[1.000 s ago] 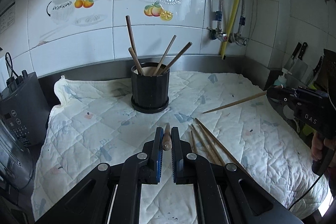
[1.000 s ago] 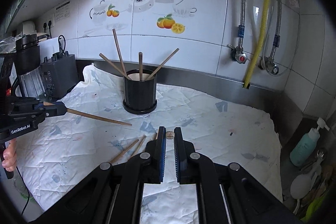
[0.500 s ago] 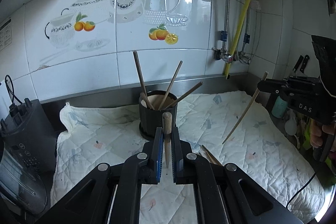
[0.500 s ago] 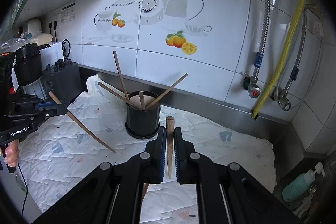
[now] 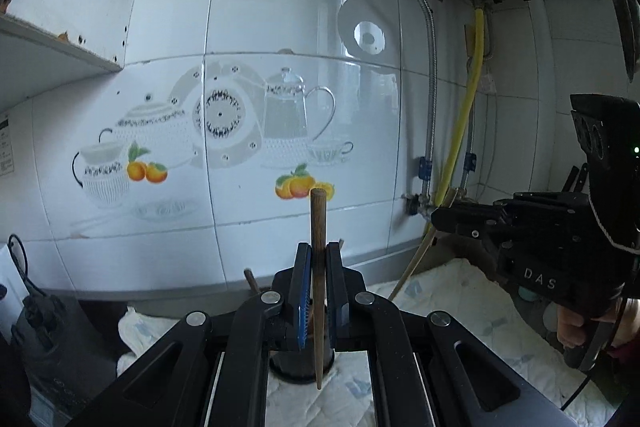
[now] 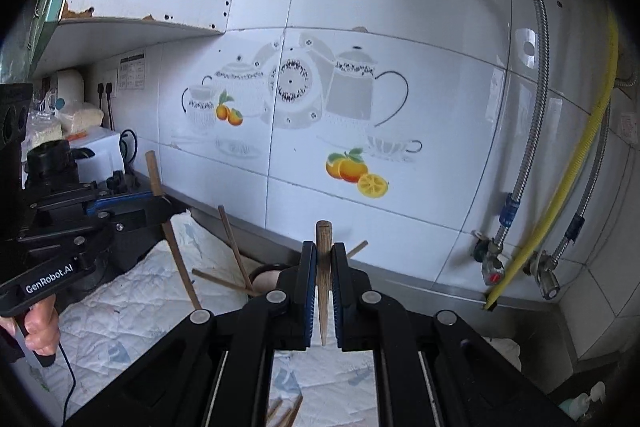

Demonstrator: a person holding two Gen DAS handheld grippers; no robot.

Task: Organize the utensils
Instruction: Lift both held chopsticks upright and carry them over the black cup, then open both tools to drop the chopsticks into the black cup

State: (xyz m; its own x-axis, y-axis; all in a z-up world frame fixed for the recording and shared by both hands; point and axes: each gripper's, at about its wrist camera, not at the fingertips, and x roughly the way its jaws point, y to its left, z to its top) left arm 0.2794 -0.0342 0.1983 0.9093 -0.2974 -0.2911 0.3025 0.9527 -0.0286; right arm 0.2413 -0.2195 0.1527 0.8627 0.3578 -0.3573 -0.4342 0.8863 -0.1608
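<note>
My left gripper (image 5: 318,263) is shut on a dark wooden chopstick (image 5: 319,227), held upright with its tip pointing down. The black utensil holder (image 5: 288,359) shows just below, mostly hidden behind the jaws. My right gripper (image 6: 323,263) is shut on a lighter wooden chopstick (image 6: 323,243), also upright and tip down. The holder's rim (image 6: 266,275) lies below left of it, with several chopsticks (image 6: 234,247) leaning in it. Each gripper shows in the other's view: the right one (image 5: 440,219) at right, the left one (image 6: 160,205) at left with its chopstick (image 6: 176,255).
A quilted white cloth (image 6: 128,307) covers the counter. Loose chopsticks (image 6: 286,413) lie on it near the bottom edge. A black appliance (image 5: 52,327) stands at the left. Pipes and a yellow hose (image 6: 560,187) run down the tiled wall at the right.
Both grippers have lifted and tilted their chopsticks from slanted to upright, tips down, and moved closer to the holder and the wall.
</note>
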